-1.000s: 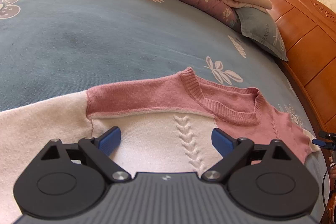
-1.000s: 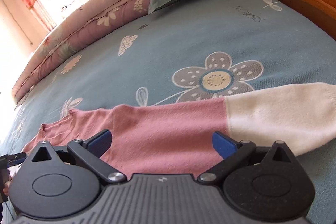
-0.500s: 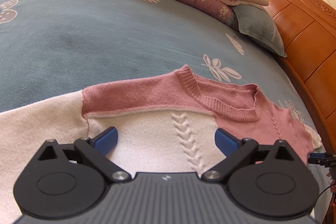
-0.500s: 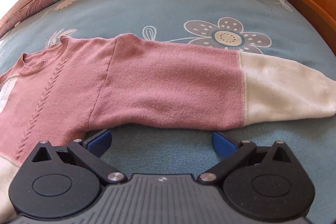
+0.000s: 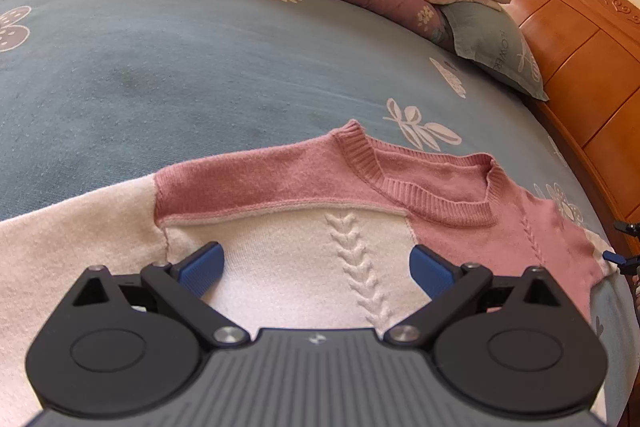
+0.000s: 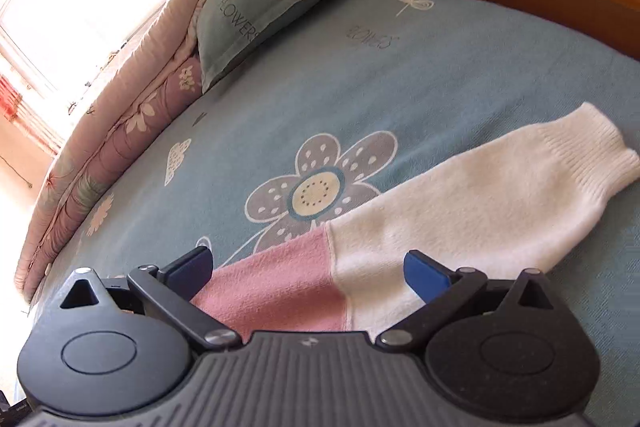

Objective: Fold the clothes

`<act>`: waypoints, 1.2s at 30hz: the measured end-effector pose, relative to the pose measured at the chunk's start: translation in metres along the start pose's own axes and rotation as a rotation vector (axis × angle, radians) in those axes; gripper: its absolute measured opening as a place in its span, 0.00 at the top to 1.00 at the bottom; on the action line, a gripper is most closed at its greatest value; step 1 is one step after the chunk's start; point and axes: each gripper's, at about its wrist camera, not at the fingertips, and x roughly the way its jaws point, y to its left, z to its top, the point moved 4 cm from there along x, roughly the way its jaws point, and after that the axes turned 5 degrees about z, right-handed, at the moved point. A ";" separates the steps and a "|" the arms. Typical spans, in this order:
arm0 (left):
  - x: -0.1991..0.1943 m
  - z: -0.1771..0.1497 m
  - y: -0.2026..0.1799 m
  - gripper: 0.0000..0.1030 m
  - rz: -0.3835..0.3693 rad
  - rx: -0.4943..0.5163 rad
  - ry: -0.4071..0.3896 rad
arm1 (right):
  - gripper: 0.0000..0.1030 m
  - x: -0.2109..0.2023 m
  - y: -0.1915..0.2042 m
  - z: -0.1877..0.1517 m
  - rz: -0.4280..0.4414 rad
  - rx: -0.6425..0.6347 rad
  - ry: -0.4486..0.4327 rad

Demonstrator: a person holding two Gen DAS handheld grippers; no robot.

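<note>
Pink-and-cream knit sweater [image 5: 360, 211] lies flat on the blue bedsheet [image 5: 180, 67] — soft, light, it will sag. Collar points far, sleeves stretch left-right. Best hold seems the sleeve [image 6: 460, 211] cuff. Left gripper [image 5: 316, 267] and right gripper [image 6: 308, 267] both stand wide — holding nothing.

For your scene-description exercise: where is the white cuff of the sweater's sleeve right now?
In the right wrist view, the white cuff lies flat at the far right on the blue bedsheet, right of the printed flower and beyond the open right tongs.
</note>
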 end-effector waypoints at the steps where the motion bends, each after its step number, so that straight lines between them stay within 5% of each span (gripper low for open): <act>1: 0.000 0.000 0.000 0.04 0.001 0.001 0.001 | 0.00 0.001 0.000 0.002 0.026 0.013 -0.002; 6: 0.000 0.000 -0.001 0.04 0.007 -0.002 0.000 | 0.00 0.035 -0.005 -0.002 0.029 0.058 0.093; 13: 0.001 0.000 -0.001 0.03 0.003 0.000 0.000 | 0.00 0.030 0.036 -0.010 -0.046 -0.109 0.080; 15: 0.001 0.000 0.000 0.03 0.001 -0.001 -0.001 | 0.00 0.034 0.056 -0.021 -0.099 -0.212 0.097; 20: 0.001 -0.001 -0.001 0.03 0.003 -0.003 -0.007 | 0.00 0.077 0.071 -0.062 -0.389 -0.516 0.124; 23: 0.001 0.000 -0.001 0.03 0.003 -0.001 -0.003 | 0.00 0.074 0.067 -0.065 -0.385 -0.449 0.048; 30: 0.001 0.001 0.000 0.03 0.003 0.003 0.005 | 0.00 0.045 0.045 -0.047 -0.381 -0.477 0.075; 34: 0.001 0.001 -0.002 0.03 0.010 0.011 0.011 | 0.00 0.012 -0.016 -0.016 -0.465 -0.323 0.027; 36: 0.001 0.001 -0.003 0.03 0.023 0.021 0.019 | 0.00 -0.001 -0.023 -0.011 -0.433 -0.247 0.003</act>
